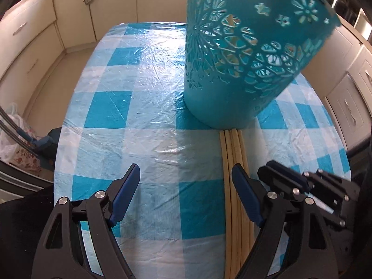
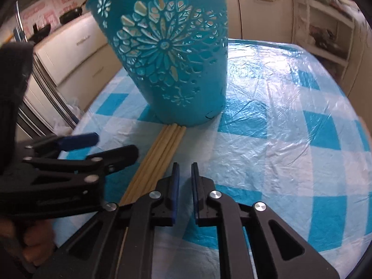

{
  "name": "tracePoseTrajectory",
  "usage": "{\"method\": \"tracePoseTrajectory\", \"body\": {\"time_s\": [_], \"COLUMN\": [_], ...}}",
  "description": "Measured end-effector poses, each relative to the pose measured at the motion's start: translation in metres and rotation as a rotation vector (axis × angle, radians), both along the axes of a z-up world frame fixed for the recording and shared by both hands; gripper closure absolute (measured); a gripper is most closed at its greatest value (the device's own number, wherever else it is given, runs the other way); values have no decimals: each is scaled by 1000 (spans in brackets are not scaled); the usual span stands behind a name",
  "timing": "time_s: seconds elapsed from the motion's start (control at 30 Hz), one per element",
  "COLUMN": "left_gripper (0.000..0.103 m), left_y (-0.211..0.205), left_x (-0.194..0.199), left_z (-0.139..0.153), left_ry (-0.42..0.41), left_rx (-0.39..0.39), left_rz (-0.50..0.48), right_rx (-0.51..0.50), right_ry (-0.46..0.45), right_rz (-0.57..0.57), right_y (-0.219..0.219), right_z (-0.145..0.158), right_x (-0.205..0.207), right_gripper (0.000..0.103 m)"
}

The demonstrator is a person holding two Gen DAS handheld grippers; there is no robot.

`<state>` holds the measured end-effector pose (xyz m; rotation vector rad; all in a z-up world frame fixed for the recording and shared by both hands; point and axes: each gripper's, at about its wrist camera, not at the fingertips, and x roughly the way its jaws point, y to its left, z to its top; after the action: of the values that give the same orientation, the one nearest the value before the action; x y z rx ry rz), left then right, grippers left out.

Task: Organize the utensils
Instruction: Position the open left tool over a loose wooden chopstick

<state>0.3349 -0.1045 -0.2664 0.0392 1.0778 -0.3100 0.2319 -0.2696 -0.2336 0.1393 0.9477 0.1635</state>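
Observation:
A teal cut-out utensil holder [image 1: 232,69] [image 2: 176,69] stands upright on the blue-and-white checked tablecloth [image 1: 139,93] [image 2: 279,139]. Several beige chopsticks [image 1: 234,158] [image 2: 160,153] lie side by side on the cloth, their far ends against the holder's base. My left gripper [image 1: 186,181] [image 2: 116,144] is open and low over the cloth, its right finger over the chopsticks and nothing gripped. My right gripper [image 2: 185,176] [image 1: 269,169] sits just right of the chopsticks. Its pads are almost together, with only a thin gap holding nothing.
Cream cupboards [image 1: 34,46] [image 2: 76,44] line the walls around the table. A plastic bag [image 1: 14,139] lies on the floor at the left. An open shelf [image 2: 325,34] stands at the far right. A person's hand [image 2: 34,239] holds the left gripper.

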Motion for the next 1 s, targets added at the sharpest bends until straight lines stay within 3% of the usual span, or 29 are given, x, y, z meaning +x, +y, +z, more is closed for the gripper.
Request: {"method": "tracePoseTrajectory", "body": {"time_s": [0.1, 0.27, 0.47, 0.8, 1.0], "left_gripper": [26, 26, 26, 26, 25], "left_y": [6, 25, 7, -14, -15], "left_x": [-1, 3, 0, 5, 2], "left_z": [2, 1, -1, -5, -6], "left_ry": [-15, 6, 8, -5, -10], "left_rx": [4, -27, -7, 53, 65], "left_rz": [31, 82, 29, 24, 28], "right_rx": [13, -60, -151, -110, -98], "right_ry": [0, -7, 19, 40, 22], "right_rz": [13, 39, 98, 65, 46], "right_y": [6, 21, 22, -22, -23], "right_z": [-1, -3, 0, 4, 3], "right_x": [3, 4, 8, 2, 1], "right_gripper": [89, 89, 93, 93, 89]}}
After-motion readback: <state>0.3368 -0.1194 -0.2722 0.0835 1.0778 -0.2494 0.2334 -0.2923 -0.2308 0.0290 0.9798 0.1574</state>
